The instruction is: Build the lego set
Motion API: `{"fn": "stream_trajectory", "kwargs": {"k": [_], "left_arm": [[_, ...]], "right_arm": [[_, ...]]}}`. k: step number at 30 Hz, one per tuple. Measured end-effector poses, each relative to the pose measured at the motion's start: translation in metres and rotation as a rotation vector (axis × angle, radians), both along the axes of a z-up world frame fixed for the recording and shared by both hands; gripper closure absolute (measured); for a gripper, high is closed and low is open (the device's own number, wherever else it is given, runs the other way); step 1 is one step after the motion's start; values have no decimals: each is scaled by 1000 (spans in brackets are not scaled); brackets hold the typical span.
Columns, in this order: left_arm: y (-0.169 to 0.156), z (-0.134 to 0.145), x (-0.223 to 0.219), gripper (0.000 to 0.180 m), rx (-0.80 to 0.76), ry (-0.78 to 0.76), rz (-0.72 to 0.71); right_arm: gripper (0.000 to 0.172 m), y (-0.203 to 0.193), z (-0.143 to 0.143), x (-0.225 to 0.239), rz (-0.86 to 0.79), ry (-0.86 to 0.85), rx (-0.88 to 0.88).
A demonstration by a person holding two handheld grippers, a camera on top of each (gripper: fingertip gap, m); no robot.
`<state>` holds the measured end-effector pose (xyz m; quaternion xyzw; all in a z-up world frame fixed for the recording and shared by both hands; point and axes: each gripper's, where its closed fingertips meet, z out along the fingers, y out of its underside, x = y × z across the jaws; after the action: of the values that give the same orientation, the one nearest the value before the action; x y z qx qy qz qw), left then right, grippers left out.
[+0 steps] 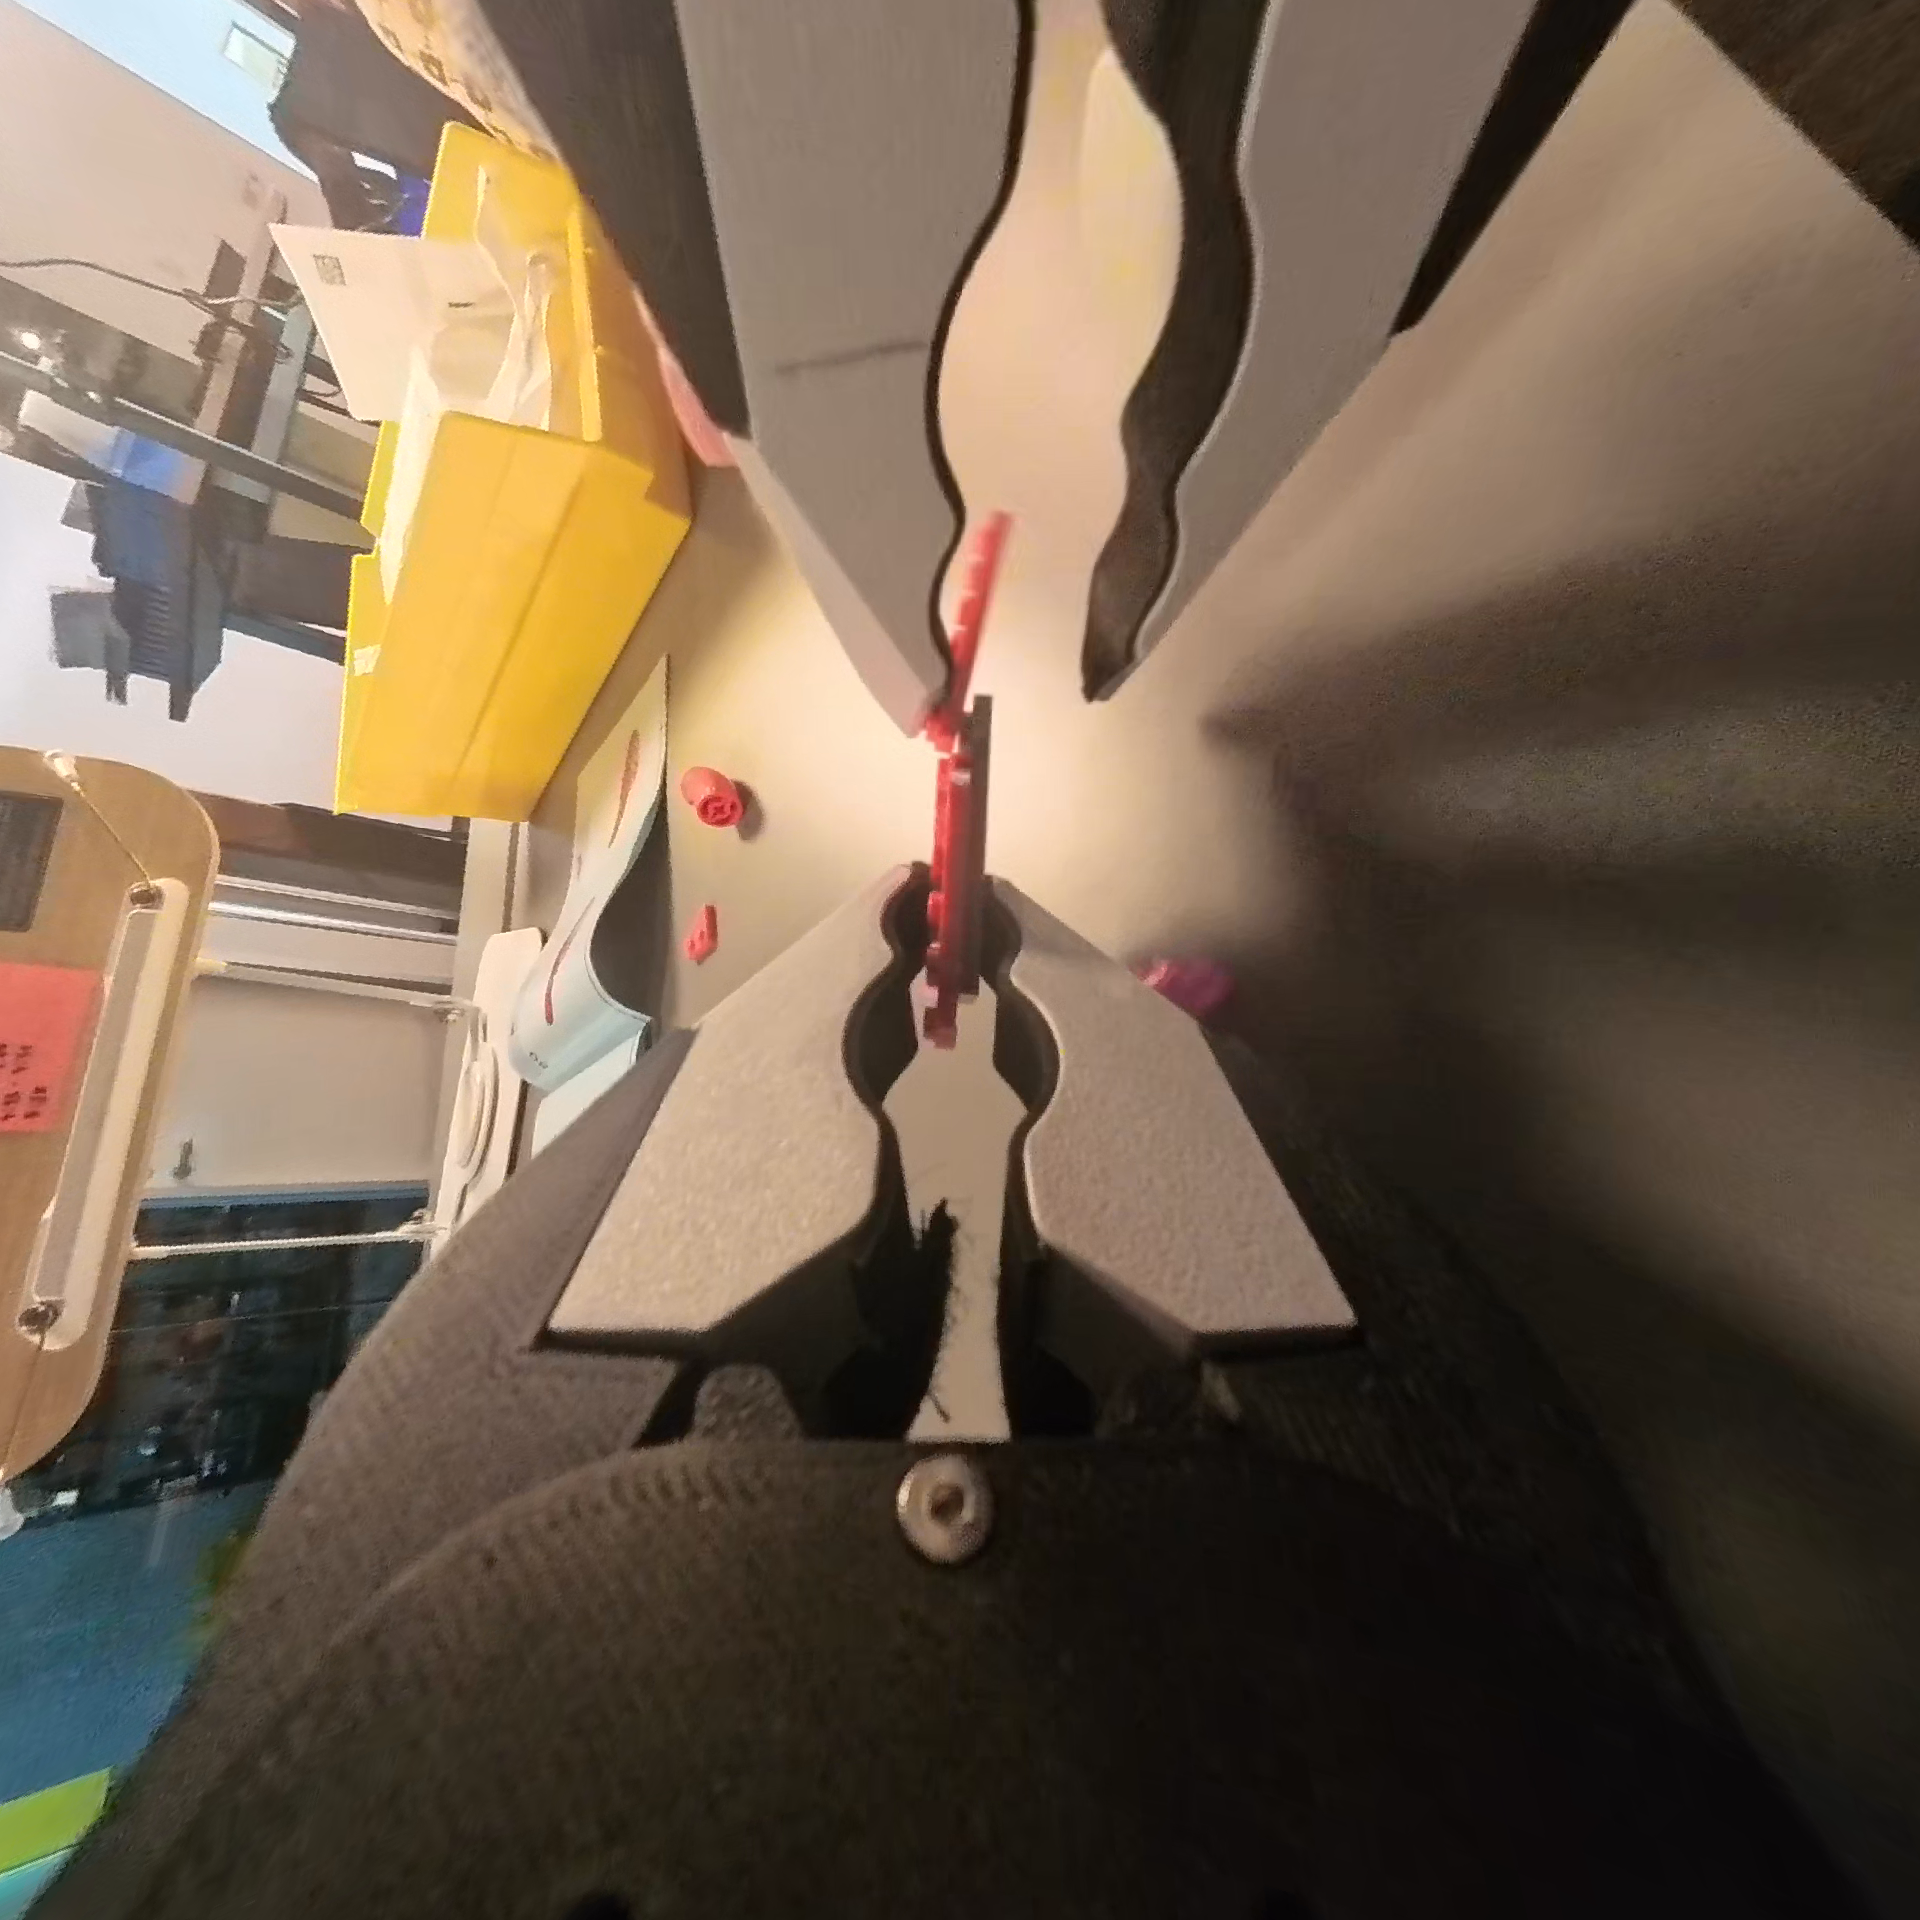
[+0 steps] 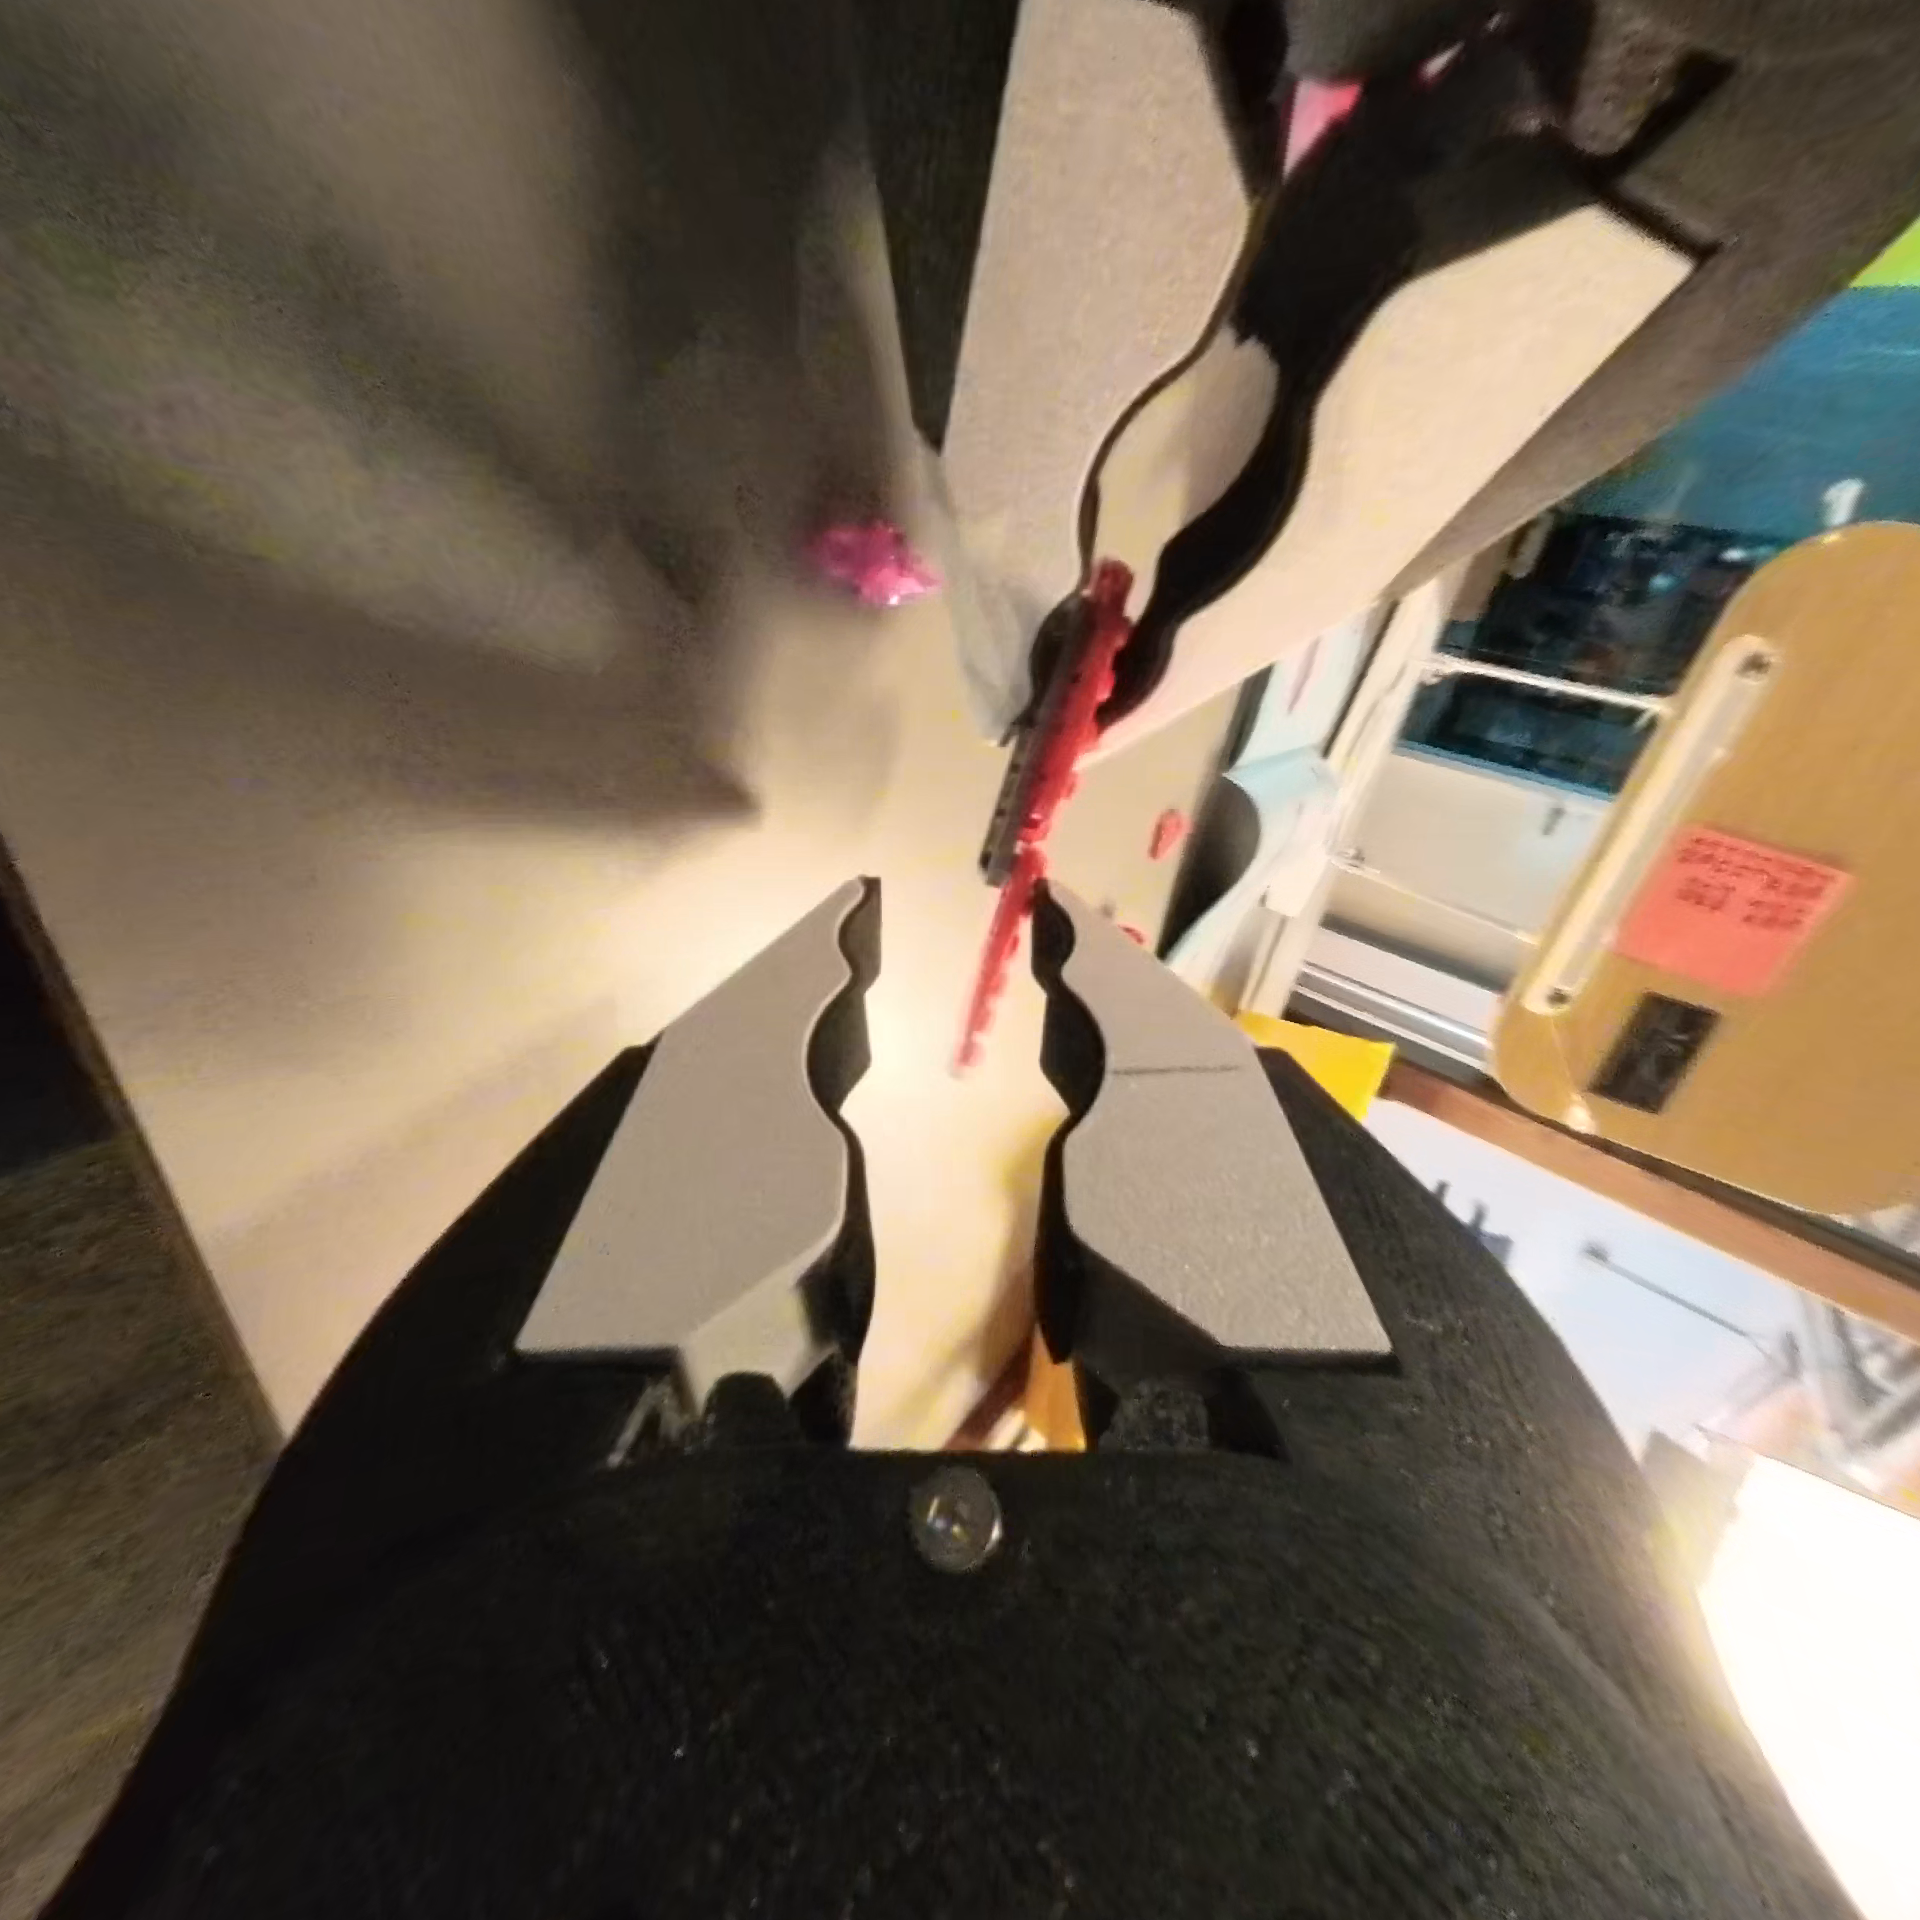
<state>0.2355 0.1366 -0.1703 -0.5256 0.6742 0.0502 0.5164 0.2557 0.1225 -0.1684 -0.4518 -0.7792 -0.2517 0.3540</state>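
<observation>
The left gripper (image 1: pixel 958 894) has its jaws pinched on a red-and-grey plate stack (image 1: pixel 961 821) above the bench (image 1: pixel 831 748). The right gripper (image 2: pixel 956 904) stands open, one finger (image 2: pixel 1049 914) touching a red strip (image 2: pixel 997 977) at the stack's end. A red stud (image 1: pixel 712 802) lies beside the stack.

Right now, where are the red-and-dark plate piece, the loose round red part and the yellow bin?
red-and-dark plate piece (image 1: pixel 961 821), left wrist view, its exposed middle.
loose round red part (image 1: pixel 710 800), left wrist view, its round face.
yellow bin (image 1: pixel 499 613), left wrist view, its side wall.

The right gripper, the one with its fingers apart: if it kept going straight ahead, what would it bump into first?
Probably the red and dark-grey brick strip, already between the right gripper's open fingers, then the left gripper clamping its far end.
</observation>
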Motion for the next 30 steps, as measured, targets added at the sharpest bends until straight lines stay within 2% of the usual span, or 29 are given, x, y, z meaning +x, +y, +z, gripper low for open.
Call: {"fn": "stream_trajectory", "kwargs": {"k": [1, 4, 17, 20, 30], "left_arm": [[-1, -1, 0, 174, -8, 3, -5], [-2, -2, 1, 174, -8, 7, -9], [1, -3, 0, 174, -75, -23, 27], [1, -3, -1, 174, -91, -30, 30], [-1, -4, 0, 174, -106, -26, 23]], "right_arm": [[144, 0, -1, 0, -1, -3, -3], [158, 1, 2, -1, 5, 18, 17], [159, 4, 3, -2, -74, 48, 43], [154, 4, 3, -3, -92, 69, 21], [164, 5, 5, -4, -107, 89, 36]]}}
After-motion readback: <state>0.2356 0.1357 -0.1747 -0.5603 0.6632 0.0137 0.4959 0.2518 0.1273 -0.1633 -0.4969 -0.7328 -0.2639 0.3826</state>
